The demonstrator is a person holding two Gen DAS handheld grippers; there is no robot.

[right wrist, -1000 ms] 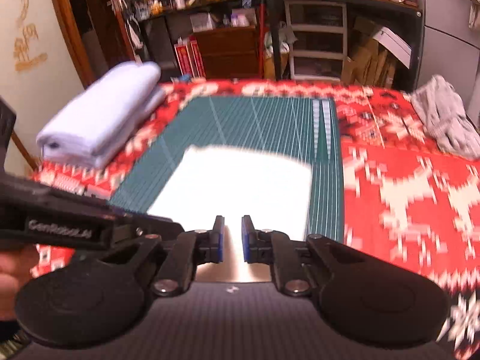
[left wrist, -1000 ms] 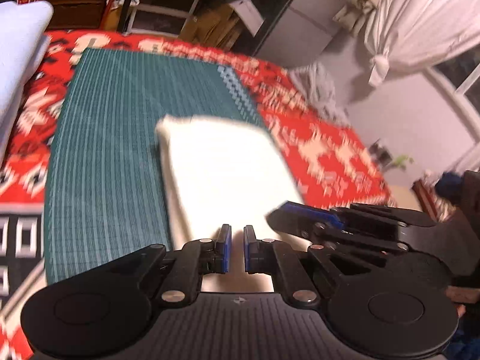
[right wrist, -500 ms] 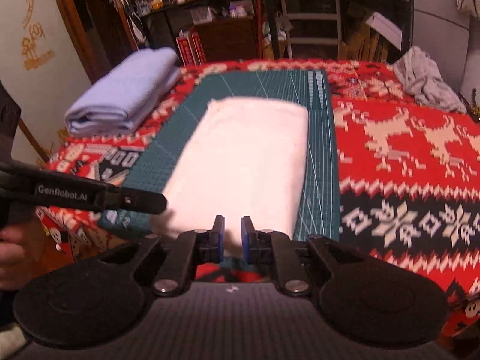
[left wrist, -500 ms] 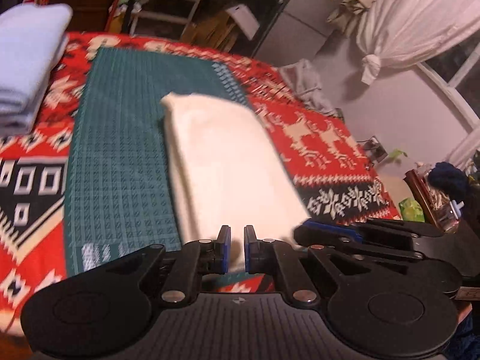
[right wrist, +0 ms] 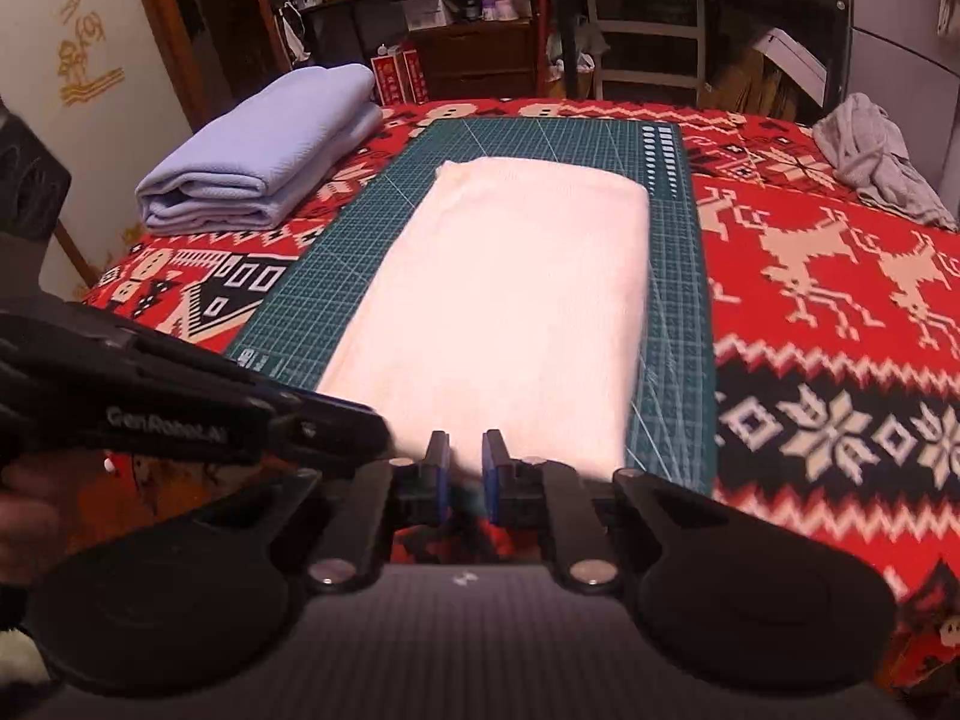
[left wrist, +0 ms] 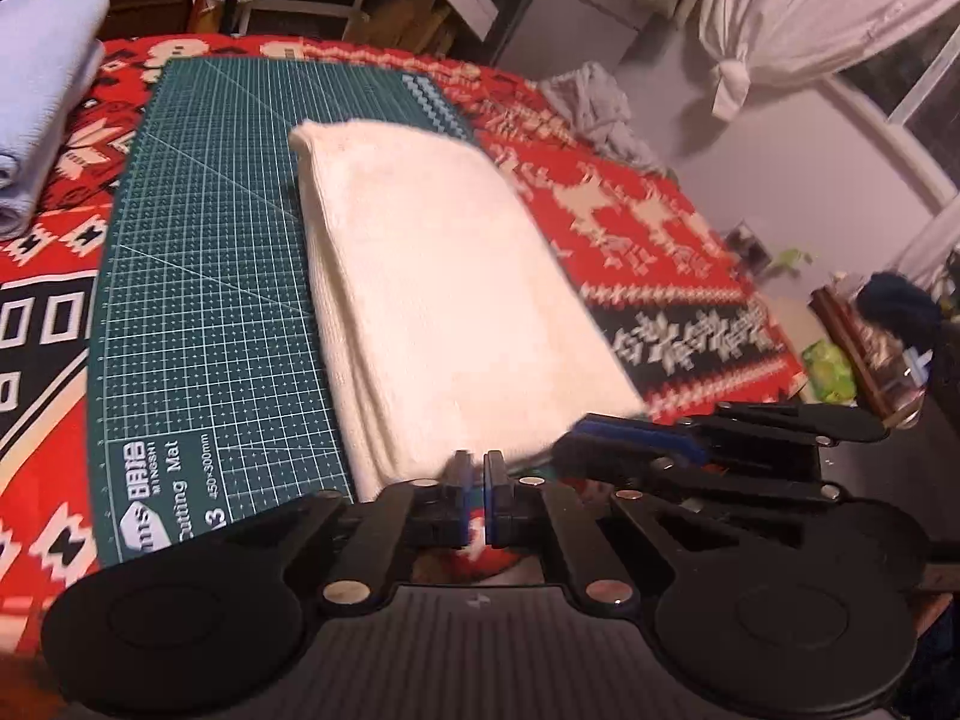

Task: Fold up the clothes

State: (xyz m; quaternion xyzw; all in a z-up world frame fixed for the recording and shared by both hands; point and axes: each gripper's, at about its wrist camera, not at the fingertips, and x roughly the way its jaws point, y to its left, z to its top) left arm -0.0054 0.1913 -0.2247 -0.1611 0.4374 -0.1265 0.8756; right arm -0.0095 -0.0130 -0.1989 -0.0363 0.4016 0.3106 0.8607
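Observation:
A cream folded cloth [left wrist: 444,276] [right wrist: 516,300] lies as a long rectangle on the green cutting mat [left wrist: 210,300] [right wrist: 360,252], its near end at the mat's front edge. My left gripper [left wrist: 477,468] hovers at that near end, its pads a thin slit apart with nothing between them. My right gripper [right wrist: 462,456] sits beside it at the same edge, also nearly closed and holding nothing. Each gripper shows in the other's view: the right gripper [left wrist: 630,438] on the right, the left gripper [right wrist: 336,420] on the left.
A folded light-blue cloth [right wrist: 264,162] [left wrist: 36,90] rests left of the mat on the red patterned blanket [right wrist: 810,276]. A crumpled grey garment [right wrist: 882,162] [left wrist: 600,108] lies at the far right. Shelves and boxes stand behind. A hand [right wrist: 24,522] shows at the left edge.
Both grippers have drawn back from over the middle of the cream cloth to its near end. The cloth has stayed in place on the mat.

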